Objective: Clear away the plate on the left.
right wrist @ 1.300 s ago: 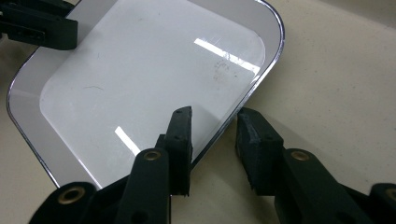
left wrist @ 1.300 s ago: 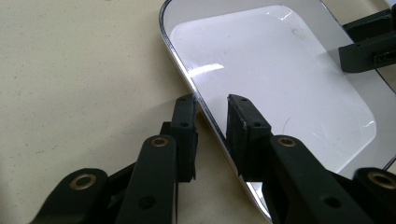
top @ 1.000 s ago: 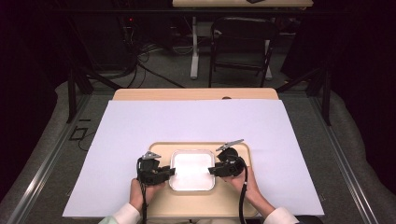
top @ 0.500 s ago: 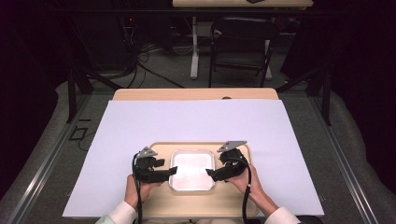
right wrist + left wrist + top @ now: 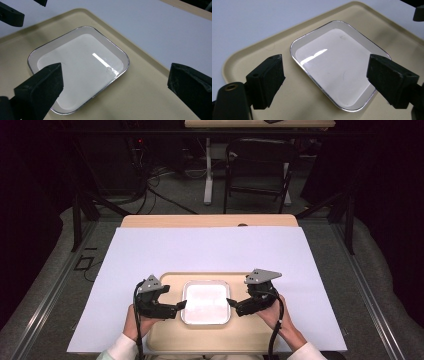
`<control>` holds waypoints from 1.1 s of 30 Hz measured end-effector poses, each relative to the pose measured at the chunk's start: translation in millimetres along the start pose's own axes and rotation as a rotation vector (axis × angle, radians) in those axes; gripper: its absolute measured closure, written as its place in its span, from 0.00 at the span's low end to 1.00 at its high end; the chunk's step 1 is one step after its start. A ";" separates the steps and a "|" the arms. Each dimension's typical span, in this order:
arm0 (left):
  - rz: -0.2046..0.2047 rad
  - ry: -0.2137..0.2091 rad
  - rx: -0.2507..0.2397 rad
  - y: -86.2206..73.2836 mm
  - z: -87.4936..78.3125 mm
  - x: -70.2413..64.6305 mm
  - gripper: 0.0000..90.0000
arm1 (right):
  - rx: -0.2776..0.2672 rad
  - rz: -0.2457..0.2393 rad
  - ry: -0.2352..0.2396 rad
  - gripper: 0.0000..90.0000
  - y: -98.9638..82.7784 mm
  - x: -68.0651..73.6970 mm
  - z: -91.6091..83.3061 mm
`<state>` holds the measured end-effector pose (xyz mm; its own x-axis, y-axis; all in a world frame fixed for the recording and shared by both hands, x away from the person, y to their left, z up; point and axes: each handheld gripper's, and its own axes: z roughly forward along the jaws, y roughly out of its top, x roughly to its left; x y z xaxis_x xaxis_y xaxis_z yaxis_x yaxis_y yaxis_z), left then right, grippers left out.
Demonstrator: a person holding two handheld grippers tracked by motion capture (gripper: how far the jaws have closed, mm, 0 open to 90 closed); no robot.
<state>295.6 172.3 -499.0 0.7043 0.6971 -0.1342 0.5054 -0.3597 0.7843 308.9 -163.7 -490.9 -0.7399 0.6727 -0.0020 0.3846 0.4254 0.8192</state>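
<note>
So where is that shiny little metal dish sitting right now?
In the high view, the metal dish lies flat on the beige tray, near the table's front edge, between the left gripper and the right gripper.

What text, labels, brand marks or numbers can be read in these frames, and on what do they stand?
None can be read. The metal dish, the beige tray, the white sheet and both grippers' black jaws carry no visible lettering, and the dark background gear is too small and dim to show any.

No readable text, label, brand, number or sign on anything here.
</note>
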 end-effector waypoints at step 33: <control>0.009 0.146 -0.148 -43.1 -70.8 14.7 0.00 | -0.179 -0.051 -0.158 0.00 -36.9 -9.0 -83.0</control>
<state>248.9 241.9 -491.9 0.6236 0.7804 -0.0460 0.4129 -0.2789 0.8670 255.5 -235.7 -473.5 -0.6551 0.7452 -0.1243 0.2341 0.3566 0.9045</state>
